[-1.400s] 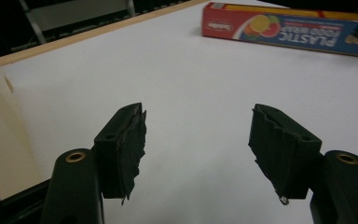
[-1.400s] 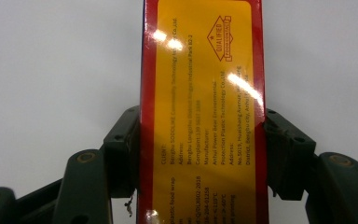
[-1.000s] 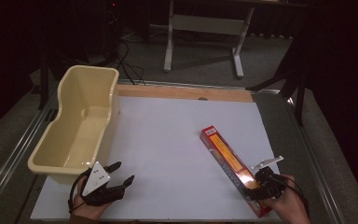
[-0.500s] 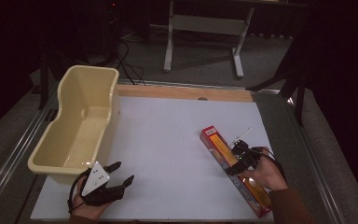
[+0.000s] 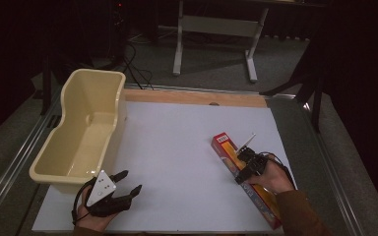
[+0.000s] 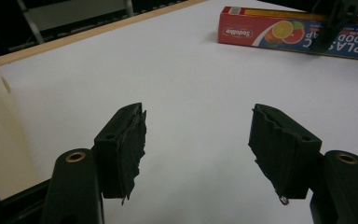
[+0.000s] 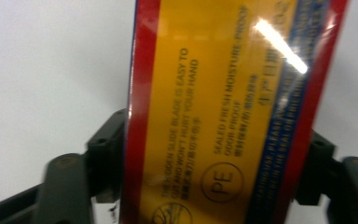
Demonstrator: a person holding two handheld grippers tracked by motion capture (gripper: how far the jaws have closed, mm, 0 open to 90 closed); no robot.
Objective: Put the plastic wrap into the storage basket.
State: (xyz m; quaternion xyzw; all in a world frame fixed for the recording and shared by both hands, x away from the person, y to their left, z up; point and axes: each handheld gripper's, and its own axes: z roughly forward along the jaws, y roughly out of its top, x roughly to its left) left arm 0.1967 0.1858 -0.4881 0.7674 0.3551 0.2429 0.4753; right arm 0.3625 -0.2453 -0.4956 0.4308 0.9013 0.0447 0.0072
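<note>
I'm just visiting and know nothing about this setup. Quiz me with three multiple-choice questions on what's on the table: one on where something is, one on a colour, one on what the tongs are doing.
1. Where does the cream plastic tub sit on the white table?
A. left side
B. right side
C. centre

2. What colour is the broad face of the long cardboard food-wrap box?
A. green
B. yellow, edged in red
C. black

3. How do the left tongs stand?
A. shut on the box
B. shut on the tub
C. open, holding nothing

Answers:
1. A: the high view shows the tub at the table's left edge.
2. B: the right gripper view shows a yellow panel between red edges.
3. C: the left gripper view shows both jaws apart over bare table, while the right tongs straddle the box.
</note>
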